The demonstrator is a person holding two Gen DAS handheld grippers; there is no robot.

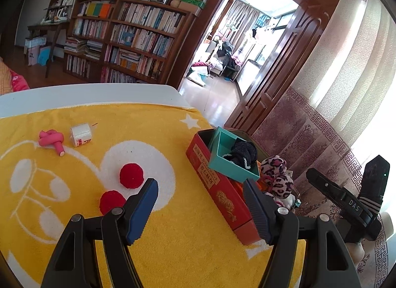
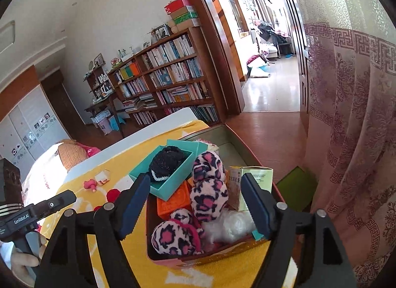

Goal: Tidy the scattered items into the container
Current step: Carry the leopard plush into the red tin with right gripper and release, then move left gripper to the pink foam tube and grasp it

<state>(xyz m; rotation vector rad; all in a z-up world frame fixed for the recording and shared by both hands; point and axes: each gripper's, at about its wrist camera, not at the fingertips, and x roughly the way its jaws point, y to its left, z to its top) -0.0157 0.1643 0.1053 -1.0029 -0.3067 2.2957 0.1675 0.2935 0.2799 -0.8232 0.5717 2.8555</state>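
A red tin container [image 1: 217, 189] [image 2: 232, 250] stands on the yellow towel [image 1: 173, 238] at the table's right edge. In it lie a teal box with a black scrunchie [image 1: 241, 155] [image 2: 165, 161], pink leopard plush items [image 1: 276, 176] [image 2: 210, 189], an orange block [image 2: 173, 201], a yellow-green carton [image 2: 250, 186] and clear plastic [image 2: 230, 226]. On the towel lie a pink knotted item [image 1: 53, 139] [image 2: 90, 185] and a small white carton [image 1: 80, 134] [image 2: 103, 177]. My left gripper [image 1: 200, 203] is open and empty above the towel beside the tin. My right gripper [image 2: 195, 203] is open and empty over the tin.
The towel has two red printed circles [image 1: 131, 172] near the left gripper. The white table edge [image 1: 99, 94] lies beyond. A patterned curtain [image 2: 351, 139] hangs close on the right. A bookshelf [image 1: 128, 38] and an open doorway [image 1: 237, 47] are behind.
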